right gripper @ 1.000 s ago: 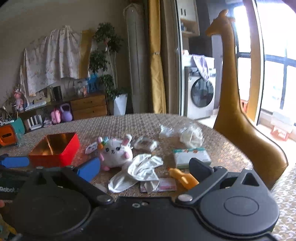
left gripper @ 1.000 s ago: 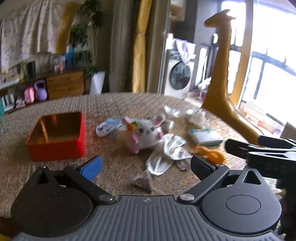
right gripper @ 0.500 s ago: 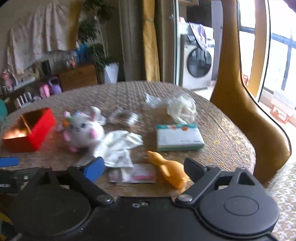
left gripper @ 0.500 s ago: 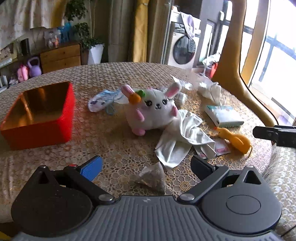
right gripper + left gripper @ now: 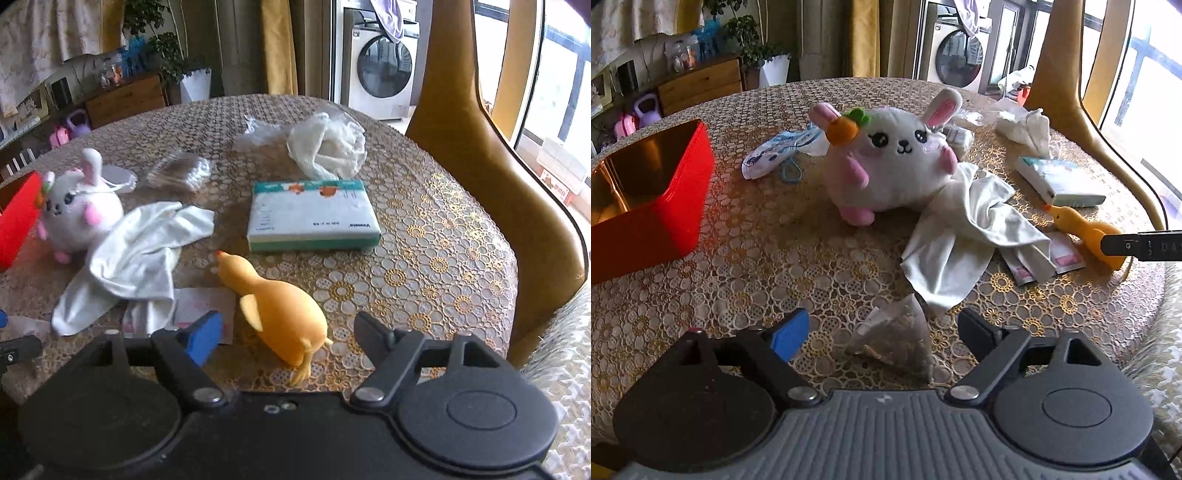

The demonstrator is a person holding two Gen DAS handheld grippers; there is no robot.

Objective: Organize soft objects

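Both open claws moved closer: left claw [image 5: 882,328] over teabag [image 5: 897,341], right claw [image 5: 290,330] around duck [image 5: 280,310].

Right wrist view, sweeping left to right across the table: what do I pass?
Red box → plush bunny → white cloth → rubber chicken → tissue pack → golden chair back.

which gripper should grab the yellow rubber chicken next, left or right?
Right. The right gripper is open with the yellow rubber chicken lying between its fingers. The left gripper is open over a tea bag, with the chicken off to its right.
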